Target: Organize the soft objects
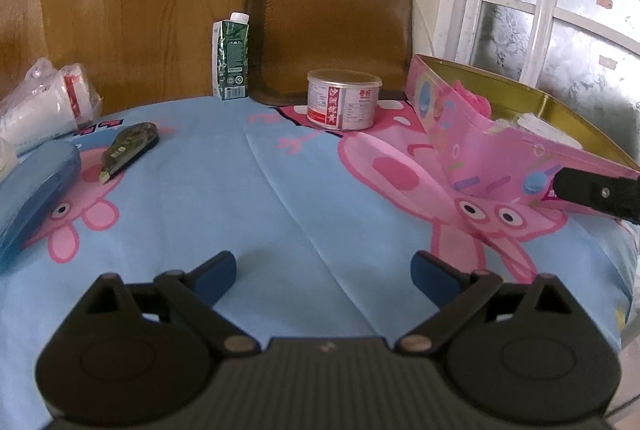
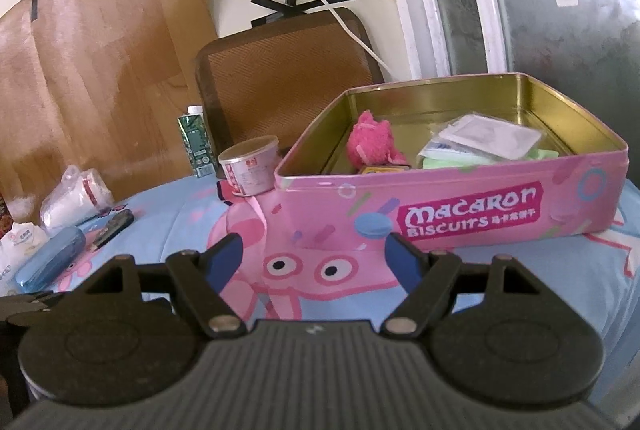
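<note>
Now | both tongs spread wide, holding nothing: left tongs (image 1: 324,272), right tongs (image 2: 316,256) | pink plush (image 2: 370,144) already in tin (image 2: 460,206) ahead of right | next soft bag (image 1: 44,106) far left: pinch mid-bulk, lift clear of cutter (image 1: 128,150).

Ahead of my right claw and slightly to its right sits the open pink rectangular macaron biscuit tin (image 2: 452,198) with a gold interior, resting flat on the bedsheet. Inside it, at the left end, I see a fuzzy hot-pink plush toy (image 2: 370,144) slumped upright. To its right lie flat plastic-wrapped soft packets (image 2: 486,140), white over pale green, stacked loosely.
</note>
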`<state>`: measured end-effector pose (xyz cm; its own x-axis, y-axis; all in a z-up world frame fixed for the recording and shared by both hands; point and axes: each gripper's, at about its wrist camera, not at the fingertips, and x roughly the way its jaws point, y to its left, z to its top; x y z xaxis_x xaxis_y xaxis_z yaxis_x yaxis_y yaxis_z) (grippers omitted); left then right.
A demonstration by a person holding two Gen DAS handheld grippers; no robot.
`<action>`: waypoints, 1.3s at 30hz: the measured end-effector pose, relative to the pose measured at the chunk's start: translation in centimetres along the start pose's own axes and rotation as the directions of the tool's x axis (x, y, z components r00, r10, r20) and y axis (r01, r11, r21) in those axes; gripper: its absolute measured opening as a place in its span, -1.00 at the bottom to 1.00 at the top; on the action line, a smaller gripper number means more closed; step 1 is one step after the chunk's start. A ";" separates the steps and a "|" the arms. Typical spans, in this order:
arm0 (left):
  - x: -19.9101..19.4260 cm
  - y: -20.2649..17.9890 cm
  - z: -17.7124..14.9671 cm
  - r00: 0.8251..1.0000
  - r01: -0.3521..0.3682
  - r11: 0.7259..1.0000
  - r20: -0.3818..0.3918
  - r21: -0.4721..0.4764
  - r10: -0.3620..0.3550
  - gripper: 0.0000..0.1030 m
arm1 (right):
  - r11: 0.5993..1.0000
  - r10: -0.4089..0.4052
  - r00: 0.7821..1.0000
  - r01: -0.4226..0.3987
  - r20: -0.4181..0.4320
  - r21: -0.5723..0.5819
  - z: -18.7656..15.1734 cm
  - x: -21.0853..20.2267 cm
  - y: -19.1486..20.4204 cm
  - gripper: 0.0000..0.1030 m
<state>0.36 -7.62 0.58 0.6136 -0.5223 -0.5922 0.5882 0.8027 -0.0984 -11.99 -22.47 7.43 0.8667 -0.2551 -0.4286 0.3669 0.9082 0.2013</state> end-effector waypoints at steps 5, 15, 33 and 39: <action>0.1 0.0 0.0 1.000 -0.006 1.000 -0.002 0.007 0.006 0.90 | 1.000 0.006 1.000 -0.006 -0.014 0.002 -0.4 0.2 0.1 0.56; 0.2 -0.2 -0.1 1.000 -0.010 0.999 -0.006 0.036 0.010 0.92 | 1.000 -0.003 1.000 0.003 -0.005 0.021 -0.6 -0.3 0.5 0.56; -2.1 3.0 -0.7 0.997 -0.072 0.997 0.000 -0.016 0.072 0.95 | 0.997 0.062 0.998 -0.062 -0.006 -0.035 -0.2 0.1 2.6 0.56; -7.0 11.1 -3.2 0.961 -0.262 0.950 0.046 -0.168 0.273 0.95 | 0.954 0.245 0.965 -0.257 -0.089 -0.158 0.4 2.7 8.2 0.56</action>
<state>0.94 5.83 1.08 0.7743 -0.2959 -0.5594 0.3099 0.9480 -0.0726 -6.53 -15.88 8.32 0.8966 0.0057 -0.4427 0.0741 0.9839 0.1627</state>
